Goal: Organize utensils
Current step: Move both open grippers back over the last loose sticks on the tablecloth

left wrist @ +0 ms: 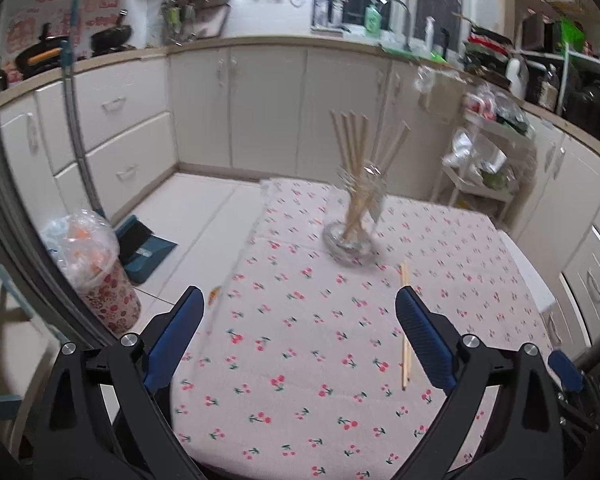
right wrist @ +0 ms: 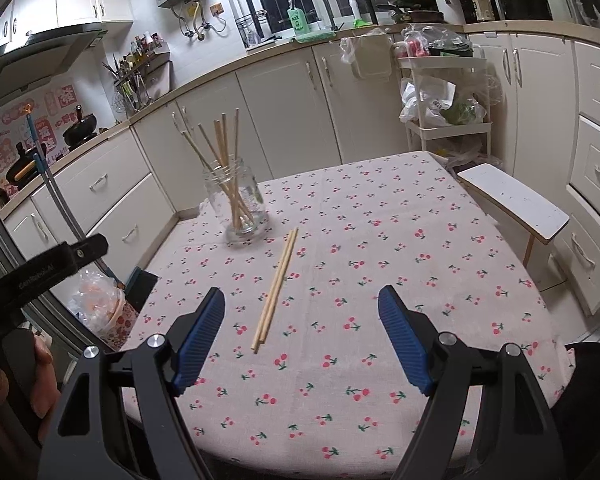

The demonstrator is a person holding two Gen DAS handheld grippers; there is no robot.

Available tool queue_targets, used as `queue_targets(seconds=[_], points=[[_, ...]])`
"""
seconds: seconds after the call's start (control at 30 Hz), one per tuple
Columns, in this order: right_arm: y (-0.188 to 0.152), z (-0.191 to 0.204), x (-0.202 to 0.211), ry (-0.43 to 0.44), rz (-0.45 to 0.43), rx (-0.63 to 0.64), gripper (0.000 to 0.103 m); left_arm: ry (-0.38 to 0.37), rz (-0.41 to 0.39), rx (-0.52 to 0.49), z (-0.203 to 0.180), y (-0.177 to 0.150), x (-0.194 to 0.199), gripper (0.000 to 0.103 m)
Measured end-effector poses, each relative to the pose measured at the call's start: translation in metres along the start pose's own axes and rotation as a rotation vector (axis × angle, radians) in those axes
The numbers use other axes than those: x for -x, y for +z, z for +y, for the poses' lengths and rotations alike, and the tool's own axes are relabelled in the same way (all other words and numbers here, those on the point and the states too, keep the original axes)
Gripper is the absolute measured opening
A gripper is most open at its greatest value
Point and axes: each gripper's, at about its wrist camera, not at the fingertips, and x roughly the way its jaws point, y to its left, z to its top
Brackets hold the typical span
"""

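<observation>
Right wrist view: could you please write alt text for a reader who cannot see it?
A pair of loose wooden chopsticks lies on a cherry-print tablecloth, between and just ahead of the open blue jaws of the right gripper. Behind them stands a clear glass jar holding more chopsticks upright, with white kitchen cabinets beyond.

Jar (left wrist: 354,216) and sticks inside blurred in left view. Loose pair (left wrist: 404,326) partly hidden behind right pad. Worktop (right wrist: 340,420) cut off at bottom edge.
</observation>
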Motion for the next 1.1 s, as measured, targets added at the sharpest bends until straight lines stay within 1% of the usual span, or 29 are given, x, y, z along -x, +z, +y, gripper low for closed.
queue_targets(seconds=[0.07, 0.17, 0.23, 0.33, 0.5, 0.6, 0.67, 0.73, 0.87, 0.93, 1.03, 1.1], points=[[0.0, -0.007, 0.0, -0.017, -0.003, -0.008, 0.076, -0.04, 0.038, -0.037, -0.012, -0.002, -0.015, 0.093], [0.001, -0.021, -0.003, -0.035, 0.006, -0.043, 0.076, -0.074, 0.107, -0.098, -0.035, -0.009, -0.046, 0.093], [0.002, -0.027, -0.004, -0.041, 0.007, -0.051, 0.076, -0.09, 0.155, -0.109, -0.048, -0.01, -0.072, 0.092], [0.003, -0.037, -0.008, -0.045, 0.012, -0.064, 0.076, -0.099, 0.192, -0.11, -0.064, -0.011, -0.1, 0.091], [0.002, -0.055, -0.019, -0.057, 0.028, -0.104, 0.076, -0.079, 0.235, -0.16, -0.094, -0.009, -0.146, 0.088], [0.002, -0.065, -0.027, -0.065, 0.04, -0.13, 0.076, -0.056, 0.258, -0.192, -0.104, -0.009, -0.169, 0.084], [0.003, -0.071, -0.033, -0.068, 0.047, -0.145, 0.076, -0.044, 0.281, -0.195, -0.106, -0.01, -0.185, 0.083], [0.005, -0.075, -0.038, -0.069, 0.05, -0.15, 0.076, -0.029, 0.302, -0.192, -0.105, -0.011, -0.198, 0.082], [0.008, -0.077, -0.05, -0.065, 0.058, -0.148, 0.076, -0.024, 0.325, -0.171, -0.101, -0.015, -0.213, 0.081], [0.01, -0.075, -0.056, -0.06, 0.062, -0.145, 0.076, -0.028, 0.31, -0.185, -0.104, -0.015, -0.214, 0.081], [0.014, -0.073, -0.062, -0.054, 0.061, -0.143, 0.076, -0.038, 0.292, -0.145, -0.101, -0.008, -0.214, 0.081], [0.016, -0.07, -0.067, -0.046, 0.062, -0.137, 0.076, -0.041, 0.313, -0.165, -0.103, -0.008, -0.221, 0.08]])
